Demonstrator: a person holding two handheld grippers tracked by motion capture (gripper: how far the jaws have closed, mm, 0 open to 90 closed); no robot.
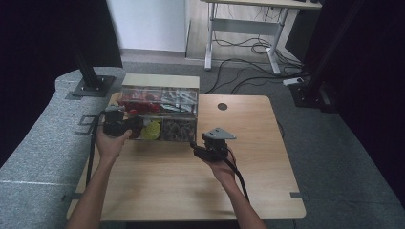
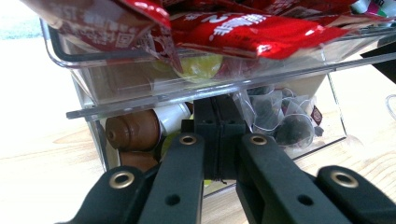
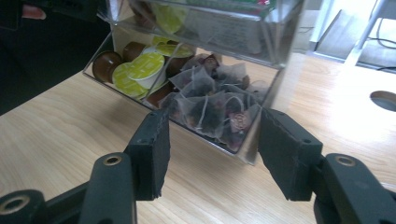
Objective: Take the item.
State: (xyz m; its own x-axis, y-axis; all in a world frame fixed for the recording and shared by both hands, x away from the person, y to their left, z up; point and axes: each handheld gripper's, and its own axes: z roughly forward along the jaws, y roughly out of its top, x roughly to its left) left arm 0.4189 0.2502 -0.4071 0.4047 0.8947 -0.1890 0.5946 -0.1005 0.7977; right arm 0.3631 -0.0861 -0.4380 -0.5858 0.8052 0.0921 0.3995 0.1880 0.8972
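Wooden table [image 1: 191,186], with a clear acrylic organizer box [image 1: 160,114] standing at its far left part. The box has two tiers. Upper tray: red snack packets [image 2: 252,30]. Lower level, left bay: coffee capsules [image 3: 140,67], brown and yellow-green lidded. Lower level, right bay: mesh tea bags [image 3: 210,102].

Left gripper [image 1: 116,125] is at the box's left front. Its jaws are fully closed and pressed together at the front face of the lower level, just under the tray lip, beside a brown capsule [image 2: 133,130]. Can't tell whether anything thin is pinched between them.

Right gripper [image 3: 212,149] is just in front of the box's right front corner. Jaws are spread, nothing between the pads, aimed at the tea-bag bay. Not touching the box; bare table under the pads.
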